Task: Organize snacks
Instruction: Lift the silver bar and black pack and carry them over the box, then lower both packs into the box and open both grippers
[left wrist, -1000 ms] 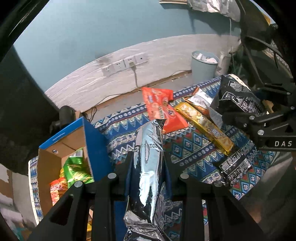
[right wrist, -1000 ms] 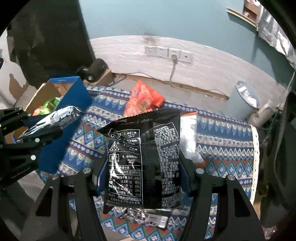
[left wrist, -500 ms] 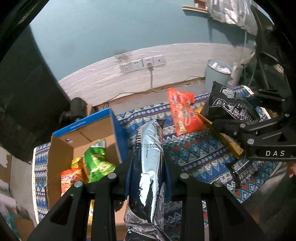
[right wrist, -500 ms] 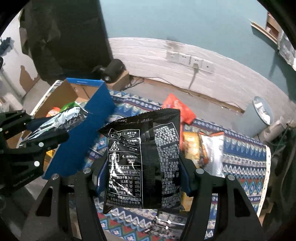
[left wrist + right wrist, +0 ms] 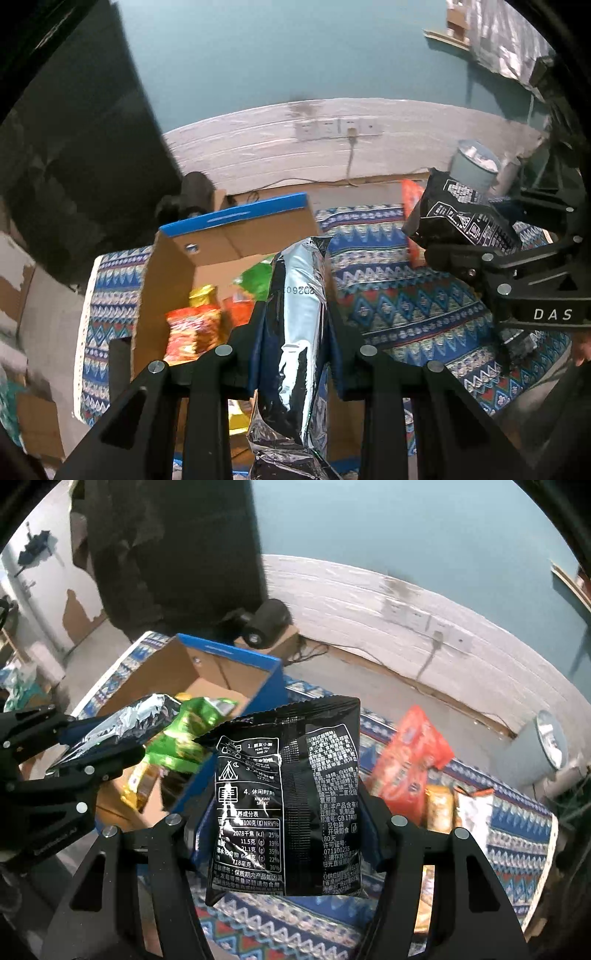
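My left gripper (image 5: 295,332) is shut on a silver foil snack bag (image 5: 297,332), held edge-on above the near wall of a blue-and-brown cardboard box (image 5: 236,236). Inside the box lie green (image 5: 258,278), yellow and orange snack packs (image 5: 194,328). My right gripper (image 5: 284,812) is shut on a black snack bag (image 5: 284,805) with white print, held flat-faced over the patterned cloth (image 5: 517,834) just right of the box (image 5: 192,664). The left gripper (image 5: 74,753) with its silver bag shows at the left of the right wrist view.
On the cloth to the right lie a red bag (image 5: 410,764), a gold bar pack (image 5: 437,808) and a white-and-orange pack (image 5: 476,812). A grey waste bin (image 5: 543,746) stands on the floor beyond. A white wall strip with sockets (image 5: 336,127) runs behind.
Both grippers have carried their bags leftward toward the box. The box now lies right under the silver bag, and the loose snacks on the cloth have slid to the right of both views.
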Available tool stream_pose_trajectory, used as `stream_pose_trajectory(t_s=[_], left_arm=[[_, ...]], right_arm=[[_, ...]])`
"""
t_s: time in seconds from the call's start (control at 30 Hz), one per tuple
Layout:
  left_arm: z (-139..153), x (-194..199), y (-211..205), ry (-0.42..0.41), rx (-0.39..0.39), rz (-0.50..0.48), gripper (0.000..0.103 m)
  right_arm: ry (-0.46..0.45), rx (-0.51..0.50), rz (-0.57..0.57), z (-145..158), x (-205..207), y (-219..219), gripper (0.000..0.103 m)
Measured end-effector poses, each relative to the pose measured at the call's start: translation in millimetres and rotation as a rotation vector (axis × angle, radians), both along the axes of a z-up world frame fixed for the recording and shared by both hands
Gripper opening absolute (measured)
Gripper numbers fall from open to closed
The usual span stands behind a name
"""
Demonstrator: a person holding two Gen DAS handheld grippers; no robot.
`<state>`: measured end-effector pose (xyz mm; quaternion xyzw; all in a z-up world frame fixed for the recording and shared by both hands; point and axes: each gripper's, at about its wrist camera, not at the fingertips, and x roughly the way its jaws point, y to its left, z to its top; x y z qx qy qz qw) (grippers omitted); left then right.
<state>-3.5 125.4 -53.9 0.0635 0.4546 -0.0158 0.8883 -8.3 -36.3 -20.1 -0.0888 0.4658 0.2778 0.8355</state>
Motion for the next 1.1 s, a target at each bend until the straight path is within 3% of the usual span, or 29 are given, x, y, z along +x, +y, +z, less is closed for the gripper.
stream_pose_trajectory(t_s=[0.57,0.87,0.97,1.03,1.1], left_arm=[[-18.6,-4.8,97.2,0.027,-0.036,0.207,0.03],[-32.8,-2.2,124.5,0.058,-0.049,0.293,0.03],[-35.2,-2.3,128.7,0.069,-0.049,0.309,0.034],[-33.7,-3.6,129.4,0.063,-0.049,0.313,0.047],[-30.5,-3.9,128.2,0.052,-0.043,0.312,0.052]], right_arm=[[0.026,0.009,0.153,-5.9,4.4,117.2,0.063],[0.046,-0.004,0.177,-15.7,9.0,151.0,0.063],[0.054,-0.002,0.182,-18.0,11.8,152.6,0.064],[0.058,-0.004,0.177,-19.8,12.8,150.6,0.065],[0.06,0.0,0.171,-19.7,14.0,148.0,0.065]])
